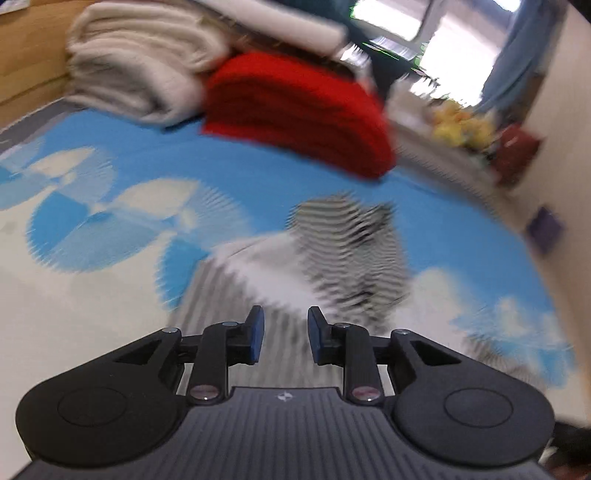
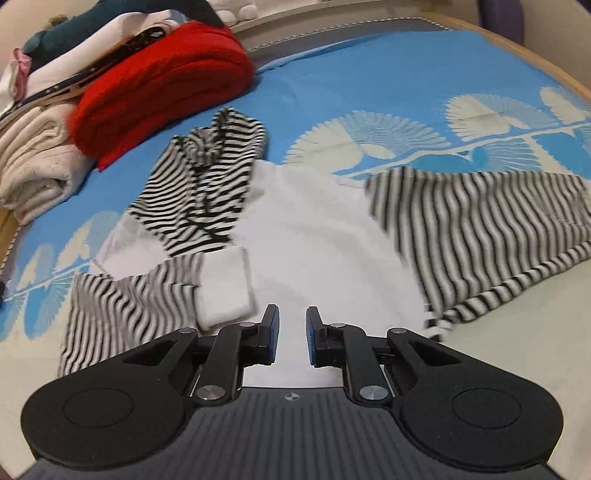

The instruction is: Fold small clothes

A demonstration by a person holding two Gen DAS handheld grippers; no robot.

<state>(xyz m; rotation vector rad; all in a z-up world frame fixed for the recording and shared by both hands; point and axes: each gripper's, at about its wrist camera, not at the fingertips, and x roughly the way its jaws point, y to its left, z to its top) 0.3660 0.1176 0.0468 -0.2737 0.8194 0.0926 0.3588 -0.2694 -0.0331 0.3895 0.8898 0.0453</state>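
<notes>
A small white top (image 2: 314, 229) with black-and-white striped sleeves lies spread on the blue patterned bedsheet (image 2: 369, 74). Its striped hood (image 2: 207, 173) points toward the far side. One striped sleeve (image 2: 480, 229) stretches right. The other sleeve (image 2: 122, 306) lies at the near left with its white cuff (image 2: 225, 291) turned over. My right gripper (image 2: 291, 325) hovers over the white body's near hem, open, with nothing between the pads. In the blurred left wrist view the same top (image 1: 332, 258) lies ahead of my left gripper (image 1: 286, 325), which is open and holds nothing.
A folded red knit (image 2: 159, 81) and a folded cream blanket (image 2: 33, 166) sit at the far left of the bed, with dark and white clothes piled behind them. The wooden bed frame (image 2: 535, 55) runs along the far right. A wall and a window (image 1: 443, 26) lie beyond.
</notes>
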